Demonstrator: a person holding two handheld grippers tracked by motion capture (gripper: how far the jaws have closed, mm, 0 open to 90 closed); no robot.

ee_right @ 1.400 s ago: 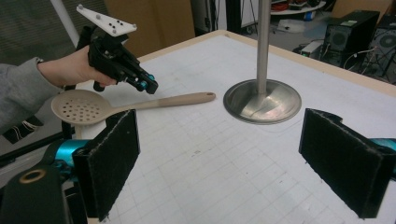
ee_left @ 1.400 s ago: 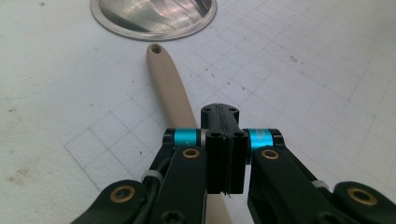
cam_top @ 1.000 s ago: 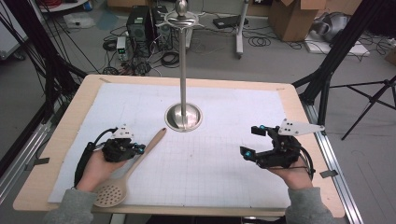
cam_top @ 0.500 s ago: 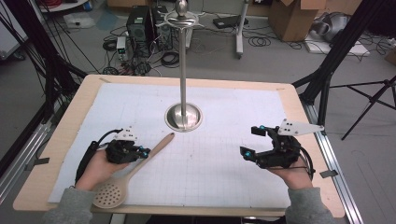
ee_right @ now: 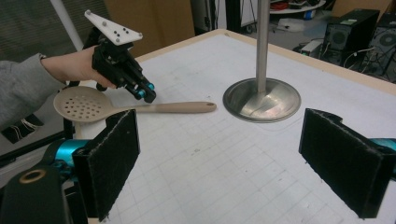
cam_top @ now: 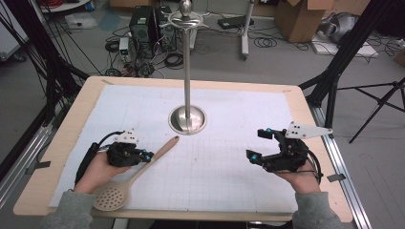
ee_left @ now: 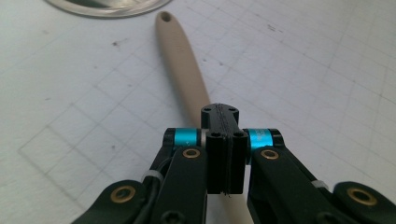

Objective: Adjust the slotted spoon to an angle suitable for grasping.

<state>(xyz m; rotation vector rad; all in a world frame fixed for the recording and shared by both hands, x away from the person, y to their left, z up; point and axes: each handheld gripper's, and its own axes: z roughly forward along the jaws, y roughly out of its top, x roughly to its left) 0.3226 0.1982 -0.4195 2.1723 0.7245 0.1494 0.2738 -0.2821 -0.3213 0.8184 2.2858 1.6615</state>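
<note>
At seven o'clock of the stand point(cam_top: 187, 118), your left gripper point(cam_top: 144, 156) pinches the spoon point(cam_top: 131, 178) mid-handle; lifted there, its heavy bowl may swing down. Right gripper point(cam_top: 258, 145) gapes empty.

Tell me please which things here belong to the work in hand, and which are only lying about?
In the work:
- slotted spoon, beige, lying on the mat
- left tool, shut on the spoon's handle
- right tool, open, holding nothing

Only lying about:
- metal stand, upright behind the spoon
- white grid mat
- cardboard boxes and computer cases on the floor
</note>
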